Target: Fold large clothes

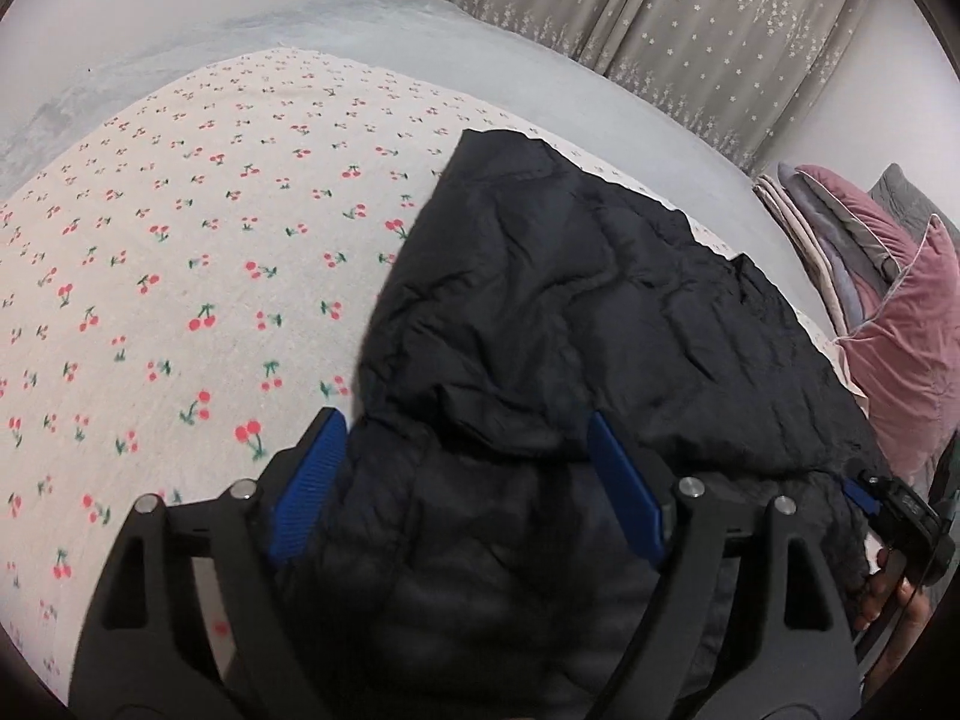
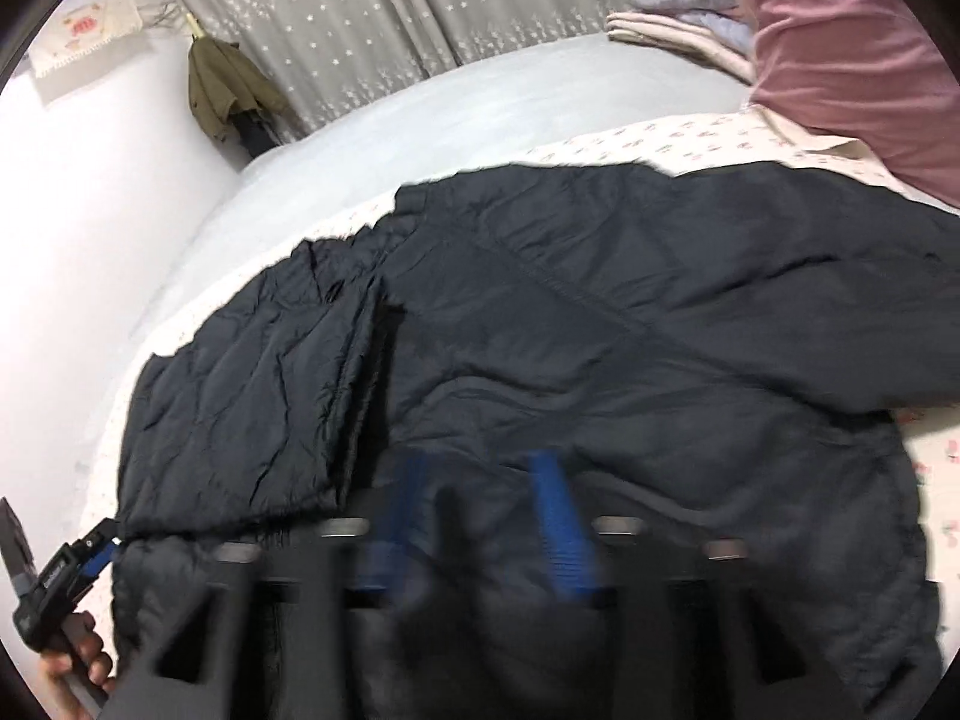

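A large black quilted jacket (image 1: 600,312) lies spread on a cherry-print sheet (image 1: 180,276) on the bed. My left gripper (image 1: 465,420) stands open at the jacket's near left edge. Its blue pads (image 1: 315,480) are wide apart, with loose puffy fabric between them and not pinched. In the right wrist view the jacket (image 2: 600,330) fills the middle, with a sleeve panel (image 2: 252,396) folded at the left. My right gripper (image 2: 480,474) is motion-blurred and open over the near hem, its blue pads (image 2: 558,516) apart. Each view shows the other gripper (image 1: 864,492) (image 2: 96,549) held in a hand at the jacket's edge.
Pink pillows (image 1: 906,324) and folded blankets (image 2: 678,12) are stacked at the head of the bed. A grey sheet (image 2: 420,114) runs along the far side under star-patterned curtains (image 1: 690,18). An olive coat (image 2: 228,84) hangs by the white wall.
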A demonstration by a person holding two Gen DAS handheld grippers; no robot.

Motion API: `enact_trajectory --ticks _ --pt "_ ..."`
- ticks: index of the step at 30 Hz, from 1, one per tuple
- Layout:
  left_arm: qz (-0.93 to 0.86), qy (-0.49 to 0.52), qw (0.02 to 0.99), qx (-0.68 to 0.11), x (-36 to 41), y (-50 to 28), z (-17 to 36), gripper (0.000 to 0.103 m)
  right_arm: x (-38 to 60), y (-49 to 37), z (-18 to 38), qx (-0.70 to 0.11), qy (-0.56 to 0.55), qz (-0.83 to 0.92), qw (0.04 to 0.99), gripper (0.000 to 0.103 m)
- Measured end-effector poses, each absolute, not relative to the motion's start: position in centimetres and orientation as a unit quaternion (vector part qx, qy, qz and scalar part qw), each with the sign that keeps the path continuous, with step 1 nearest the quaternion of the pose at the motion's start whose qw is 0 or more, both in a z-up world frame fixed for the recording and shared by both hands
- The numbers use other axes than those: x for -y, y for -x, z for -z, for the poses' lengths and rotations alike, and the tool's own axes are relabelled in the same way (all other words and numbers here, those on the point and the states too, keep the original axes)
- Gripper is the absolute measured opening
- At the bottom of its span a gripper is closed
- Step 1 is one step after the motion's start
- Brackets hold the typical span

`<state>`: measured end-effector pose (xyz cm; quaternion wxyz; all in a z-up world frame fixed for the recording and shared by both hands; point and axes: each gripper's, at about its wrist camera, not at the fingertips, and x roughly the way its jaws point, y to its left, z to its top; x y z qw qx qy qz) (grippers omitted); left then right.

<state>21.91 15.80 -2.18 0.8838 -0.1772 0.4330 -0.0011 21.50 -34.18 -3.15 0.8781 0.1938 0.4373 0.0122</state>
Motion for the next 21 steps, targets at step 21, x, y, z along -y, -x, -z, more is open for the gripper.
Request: enact_trajectory --ticks 21 --pt "0.085 0.143 0.893 -0.419 -11.0 -17.5 -1.0 0.096 61.1 -9.8 5.6 -0.373 -0.328 0.289 0.819 0.083"
